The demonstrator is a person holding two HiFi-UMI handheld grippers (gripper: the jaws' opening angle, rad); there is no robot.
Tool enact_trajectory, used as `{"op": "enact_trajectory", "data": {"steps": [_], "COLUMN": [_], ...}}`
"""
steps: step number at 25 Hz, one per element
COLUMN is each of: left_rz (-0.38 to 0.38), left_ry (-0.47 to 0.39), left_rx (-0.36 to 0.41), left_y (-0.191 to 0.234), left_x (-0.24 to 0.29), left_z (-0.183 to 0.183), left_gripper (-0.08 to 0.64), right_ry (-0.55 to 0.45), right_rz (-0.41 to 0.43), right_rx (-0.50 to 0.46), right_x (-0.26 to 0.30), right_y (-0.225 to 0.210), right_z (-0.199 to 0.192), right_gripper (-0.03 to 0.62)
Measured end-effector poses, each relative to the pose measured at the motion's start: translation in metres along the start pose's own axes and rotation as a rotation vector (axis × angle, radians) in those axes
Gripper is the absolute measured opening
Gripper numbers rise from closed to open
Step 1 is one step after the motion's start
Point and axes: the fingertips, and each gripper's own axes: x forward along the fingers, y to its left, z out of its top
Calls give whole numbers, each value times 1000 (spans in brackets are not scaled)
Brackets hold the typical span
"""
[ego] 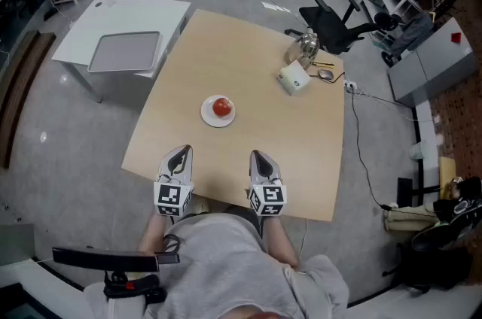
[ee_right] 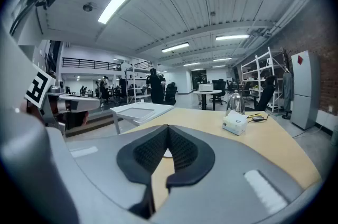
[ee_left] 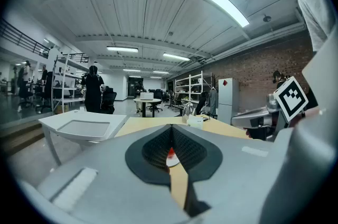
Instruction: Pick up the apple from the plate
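Ahead of both grippers, on the tan table (ego: 248, 62), the apple (ego: 221, 107) sits on a small white plate (ego: 207, 116), roughly midway between the lines along which the two tools point. It lies forward and a little to the right of the left gripper (ego: 181, 152), and forward and a little to the left of the right gripper (ego: 257, 156). Neither looks clearly nearer. Being round, the apple offers no long axis to line up with, so the approach turns only on reaching forward and inward. The left gripper view shows a red sliver of it, with the plate below, through the slot under the jaw tips; the right gripper view shows only a bit of the plate's white edge there. Both grippers have their jaws pressed together with nothing between them, so whichever goes for the apple would likely have to spread first. Both hover near the table's near edge, well apart from the plate, side by side, nearly level and tipped slightly down.
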Motion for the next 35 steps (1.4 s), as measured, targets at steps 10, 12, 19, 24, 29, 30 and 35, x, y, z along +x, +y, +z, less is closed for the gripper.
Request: {"op": "enact_trajectory", "data": {"steps": [10,12,19,24,29,30,35], "left_rz": [14,22,70,118,171,179,209], "left_ry": [2,3,33,55,68,71,92], "left_rx": [-6,-12,-39,-65,-84,-85,-99], "left_y": [1,2,7,15,15,16,19], "left_x": [-2,-3,-7,-6,13,14,18], "left_z": [4,5,-2,-11,-32,-33,-39], "left_gripper": [18,18,18,18,20,18,18], "right_ry": [-4,-5,35,67,97,102,125], "right_rz": [7,12,55,99,139,148,183], "right_rx": [16,27,-27,-47,-62,-64,-70], "right_x": [0,1,19,36,61,64,80], "right_y": [0,0,1,0,-18,-18,-19], "right_z": [3,4,4,-1,-21,-23,-26], "right_gripper": [6,6,6,6,6,6,6]}}
